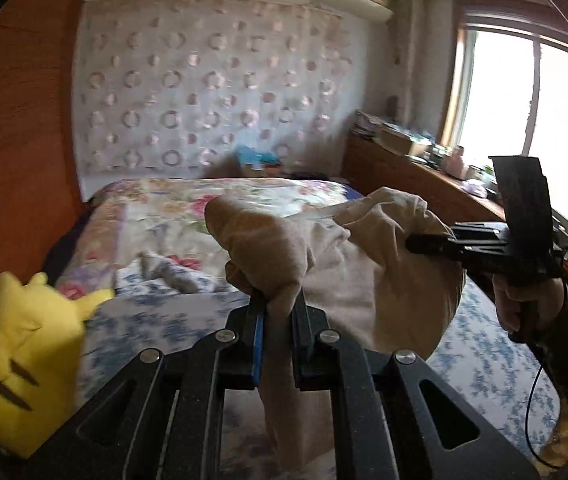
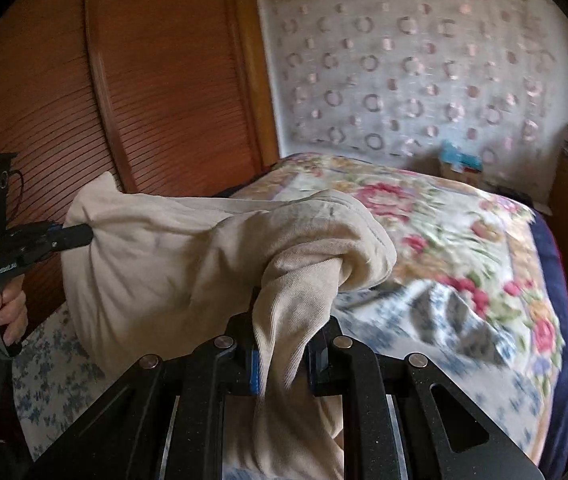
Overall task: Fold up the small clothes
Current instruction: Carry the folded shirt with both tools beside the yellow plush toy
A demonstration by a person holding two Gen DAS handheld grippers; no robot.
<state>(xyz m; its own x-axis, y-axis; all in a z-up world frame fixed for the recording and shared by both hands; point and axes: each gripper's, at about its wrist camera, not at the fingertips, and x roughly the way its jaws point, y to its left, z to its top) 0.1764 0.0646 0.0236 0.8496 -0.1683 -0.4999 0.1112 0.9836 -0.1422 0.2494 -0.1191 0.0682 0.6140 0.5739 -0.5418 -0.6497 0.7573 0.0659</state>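
At frame centre the cloth [image 1: 364, 272] is held above the bed [image 1: 172, 220], pinched in both the left gripper [image 1: 278, 300] and right gripper [image 2: 284, 312] jaws, and should be stretched taut before being laid flat.

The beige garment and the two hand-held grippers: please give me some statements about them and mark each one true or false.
1. The left hand-held gripper is shut on the beige garment. True.
2. The right hand-held gripper is open and holds nothing. False: it is also shut on the beige garment, at another part of it.
3. The garment lies flat and fully folded on the bed. False: it hangs bunched between the two grippers, above the bed.
4. A yellow plush toy shows at the left in the left wrist view. True.
5. The floral blanket is wrapped around the garment. False: it lies on the bed behind the garment.
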